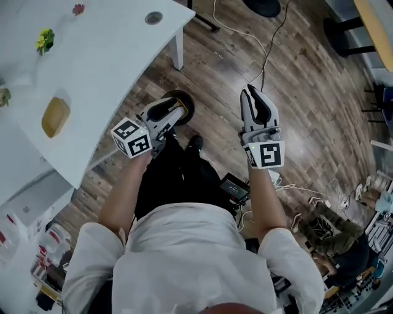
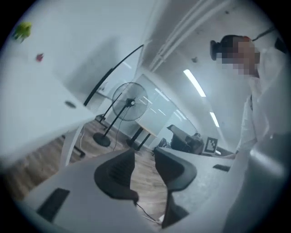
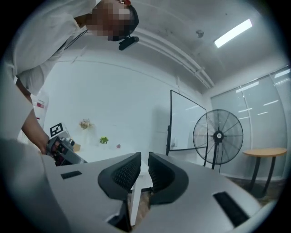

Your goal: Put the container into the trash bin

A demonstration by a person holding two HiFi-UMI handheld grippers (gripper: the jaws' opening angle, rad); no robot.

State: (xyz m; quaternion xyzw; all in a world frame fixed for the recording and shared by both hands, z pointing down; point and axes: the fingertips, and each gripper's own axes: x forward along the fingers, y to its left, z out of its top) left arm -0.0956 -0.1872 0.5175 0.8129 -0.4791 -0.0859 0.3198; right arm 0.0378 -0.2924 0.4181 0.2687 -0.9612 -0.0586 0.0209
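Shirt-sleeved arms held the left gripper [image 1: 172,111] beside the white table [image 1: 123,49], jaws apart and empty. The right gripper [image 1: 256,98], farther from the table, was nearly closed on nothing. Probably no grasp yet; the container needed finding first.

The pale grey plastic left gripper [image 1: 167,111] and the matching right gripper [image 1: 256,98] carry black ribbed pads [image 3: 122,175]. Each marker cube [image 1: 131,137] is white, printed with black square patterns. The curved table top [image 1: 116,55] is plain white. On it lie a yellow oval item [image 1: 55,116], a yellow-green sprig [image 1: 44,40] and a small red piece [image 1: 78,9]. The plank floor [image 1: 307,92] shows brown wood grain. The person's shirt [image 1: 184,257] is white and the trousers [image 1: 178,178] are black. The wire-caged pedestal fan [image 3: 218,135] is black.
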